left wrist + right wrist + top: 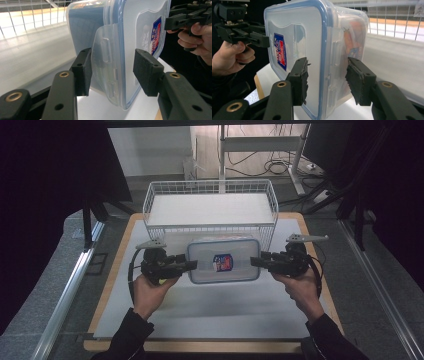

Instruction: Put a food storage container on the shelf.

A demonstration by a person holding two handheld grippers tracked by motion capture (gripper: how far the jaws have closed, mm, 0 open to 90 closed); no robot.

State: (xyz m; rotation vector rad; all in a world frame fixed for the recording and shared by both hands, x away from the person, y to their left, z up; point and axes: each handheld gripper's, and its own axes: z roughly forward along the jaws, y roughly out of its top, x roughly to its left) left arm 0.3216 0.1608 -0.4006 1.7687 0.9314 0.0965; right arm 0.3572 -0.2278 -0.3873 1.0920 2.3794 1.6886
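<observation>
Gripped at both short ends, left claw (pixel 192 265) and right claw (pixel 255 261) holding lidded food container (pixel 223 261) level, mid-frame, below wire basket (pixel 210 209).

White-matted table (pixel 200 315) bears a wire basket (pixel 210 202).
</observation>
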